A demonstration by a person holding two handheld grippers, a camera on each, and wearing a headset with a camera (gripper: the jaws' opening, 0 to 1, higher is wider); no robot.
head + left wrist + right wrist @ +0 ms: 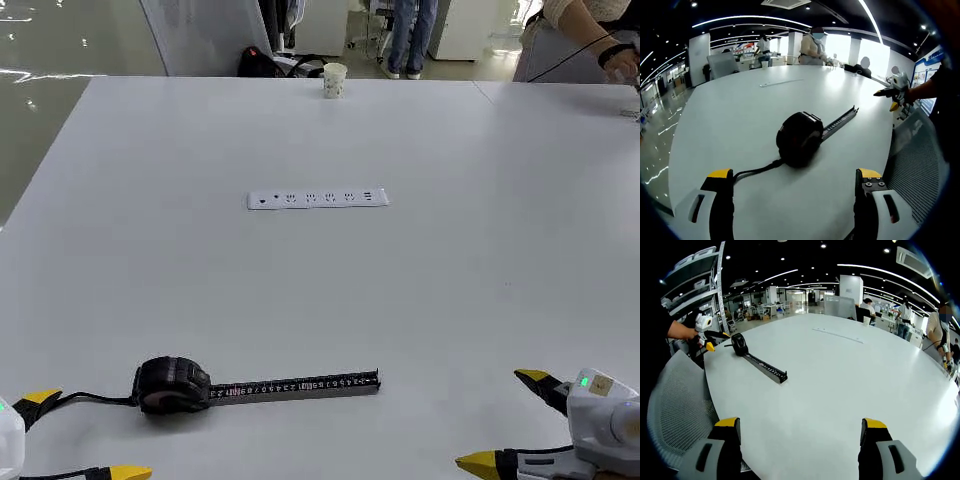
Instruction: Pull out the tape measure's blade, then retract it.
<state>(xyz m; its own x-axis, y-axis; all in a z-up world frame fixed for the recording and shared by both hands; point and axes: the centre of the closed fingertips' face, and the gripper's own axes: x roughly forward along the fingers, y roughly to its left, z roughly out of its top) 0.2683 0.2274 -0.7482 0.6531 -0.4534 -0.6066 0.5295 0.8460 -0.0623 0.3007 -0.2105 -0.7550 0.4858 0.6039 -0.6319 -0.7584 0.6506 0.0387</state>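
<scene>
A black tape measure (172,385) lies near the table's front edge with part of its dark blade (300,385) pulled out to the right, flat on the white table (320,290). Its wrist strap trails left toward my left gripper (75,435), which is open just left of the case. In the left gripper view the case (800,138) sits ahead between the open yellow-tipped jaws. My right gripper (500,420) is open at the front right, well apart from the blade's end. The right gripper view has the tape measure (741,345) and blade (767,367) to its left.
A white power strip (317,198) lies mid-table. A paper cup (334,80) stands at the far edge. A person's arm reaches in at the far right corner (600,40). A grey mesh chair (675,410) sits at the near side.
</scene>
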